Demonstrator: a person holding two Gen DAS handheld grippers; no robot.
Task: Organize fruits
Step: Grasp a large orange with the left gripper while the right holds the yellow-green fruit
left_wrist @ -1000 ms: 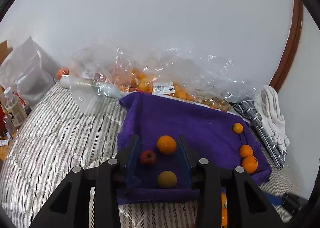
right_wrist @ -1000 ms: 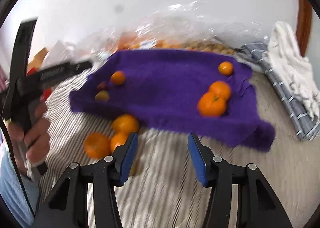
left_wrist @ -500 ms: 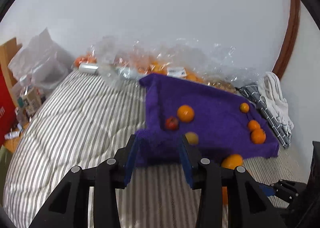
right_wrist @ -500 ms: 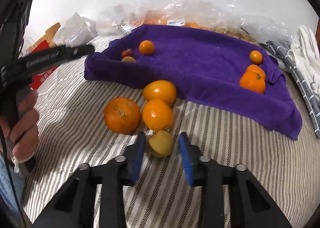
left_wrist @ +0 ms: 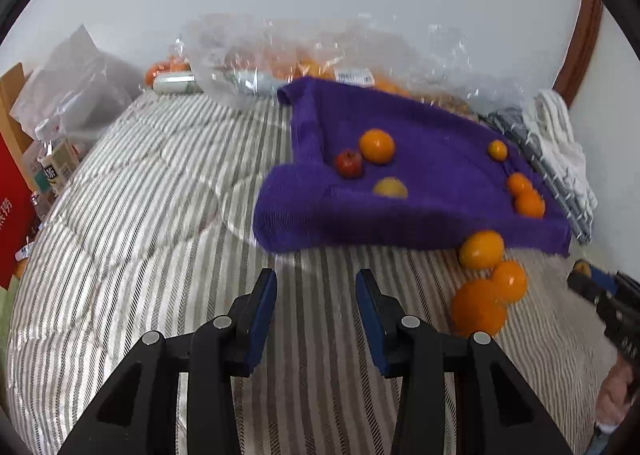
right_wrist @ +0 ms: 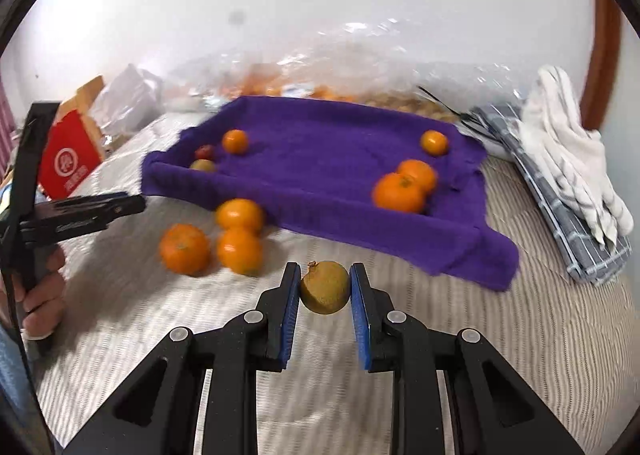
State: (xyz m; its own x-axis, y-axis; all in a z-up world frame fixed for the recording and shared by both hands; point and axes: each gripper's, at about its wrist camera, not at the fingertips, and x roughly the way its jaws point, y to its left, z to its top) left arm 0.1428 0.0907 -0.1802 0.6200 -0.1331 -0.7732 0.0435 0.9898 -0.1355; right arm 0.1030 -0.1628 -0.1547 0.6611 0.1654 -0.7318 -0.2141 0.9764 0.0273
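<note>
— What do you see from your left wrist?

— My left gripper (left_wrist: 316,295) hangs over the striped bed cover (left_wrist: 140,215) with its jaws wide apart and nothing between them. Ahead lies the purple towel-lined tray (left_wrist: 440,215). In its near left corner sit a small red apple-like fruit (left_wrist: 349,163), a round orange (left_wrist: 376,146) touching it, and a yellowish fruit (left_wrist: 390,188) just in front. Along its right side are three small oranges (left_wrist: 529,203). Three bigger oranges (left_wrist: 480,305) lie bunched on the cover just outside the tray's front edge. Crumpled clear plastic bags (left_wrist: 320,55) with more fruit lie behind the tray.

— And from the right wrist?

— My right gripper (right_wrist: 325,287) has its jaws closed onto a yellow-brown round fruit (right_wrist: 325,287), both blue pads (right_wrist: 290,311) pressing its sides; it is held above the cover, in front of the tray (right_wrist: 460,243). The three loose oranges (right_wrist: 239,250) sit to the left of it. At the far right, a white cloth (right_wrist: 568,159) lies on a folded grey checked towel (right_wrist: 592,255).
</note>
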